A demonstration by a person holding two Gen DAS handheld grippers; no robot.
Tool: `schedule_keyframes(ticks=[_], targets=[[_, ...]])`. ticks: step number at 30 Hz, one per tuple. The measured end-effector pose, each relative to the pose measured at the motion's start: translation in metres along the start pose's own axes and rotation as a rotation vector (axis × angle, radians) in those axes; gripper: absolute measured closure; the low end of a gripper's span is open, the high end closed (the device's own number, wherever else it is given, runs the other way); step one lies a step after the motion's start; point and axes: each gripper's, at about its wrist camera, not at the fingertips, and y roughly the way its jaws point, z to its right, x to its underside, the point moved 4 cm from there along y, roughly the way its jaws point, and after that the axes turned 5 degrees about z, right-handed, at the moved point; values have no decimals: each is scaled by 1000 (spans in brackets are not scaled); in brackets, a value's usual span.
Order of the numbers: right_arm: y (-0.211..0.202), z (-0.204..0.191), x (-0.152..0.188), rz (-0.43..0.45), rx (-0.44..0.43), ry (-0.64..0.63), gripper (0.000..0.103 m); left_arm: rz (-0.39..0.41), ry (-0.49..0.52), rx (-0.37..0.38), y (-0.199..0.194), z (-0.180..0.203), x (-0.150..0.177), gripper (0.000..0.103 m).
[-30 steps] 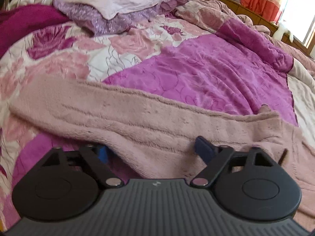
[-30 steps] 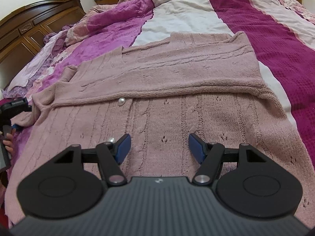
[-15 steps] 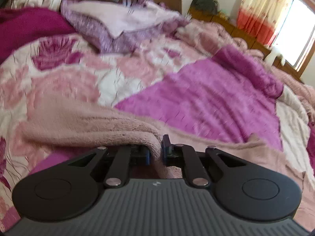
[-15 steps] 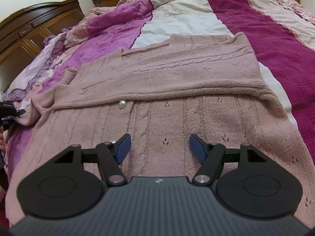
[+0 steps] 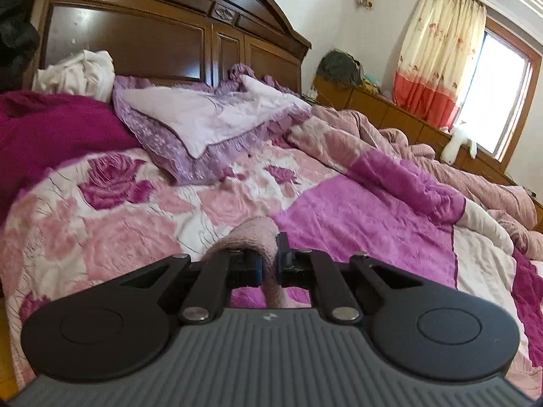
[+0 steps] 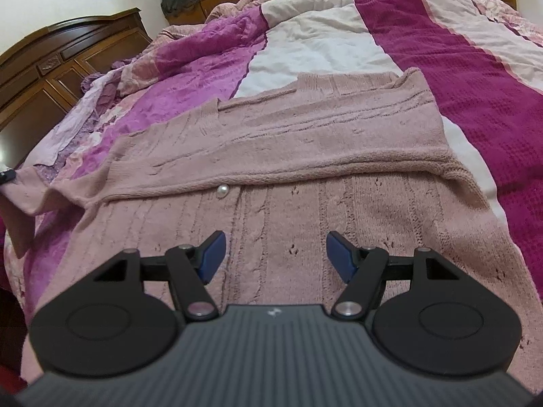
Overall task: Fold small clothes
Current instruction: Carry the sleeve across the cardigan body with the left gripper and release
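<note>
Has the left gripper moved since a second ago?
Yes. The left gripper, now shut on the pink sleeve, has lifted and tilted up: the wooden headboard now fills its view.

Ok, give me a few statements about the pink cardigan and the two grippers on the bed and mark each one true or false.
1. The left gripper has its jaws shut on a fold of the pink cardigan. True.
2. The right gripper is clamped on the cardigan. False: its jaws stand open above the knit, gripping nothing.
3. A pearl button shows on the cardigan's front. True.
4. The cardigan lies on a bare wooden floor. False: it lies on a pink and magenta bedspread.
5. A curtain hangs by the window. True.
</note>
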Motion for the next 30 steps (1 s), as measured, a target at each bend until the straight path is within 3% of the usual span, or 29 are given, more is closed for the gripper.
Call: schedule_keyframes(ticks=[7, 12, 19, 30], targets=[[-4, -2, -1, 9, -5, -4, 34, 23, -2, 1, -5, -6, -16, 95], [-9, -2, 0, 18, -5, -3, 34, 55, 50, 46, -6, 11, -36, 95], [-11, 0, 0, 23, -6, 10, 34, 94, 96, 173, -25, 63, -54, 95], [-13, 12, 0, 32, 2, 56, 34, 61, 155, 409, -54, 179, -39, 95]])
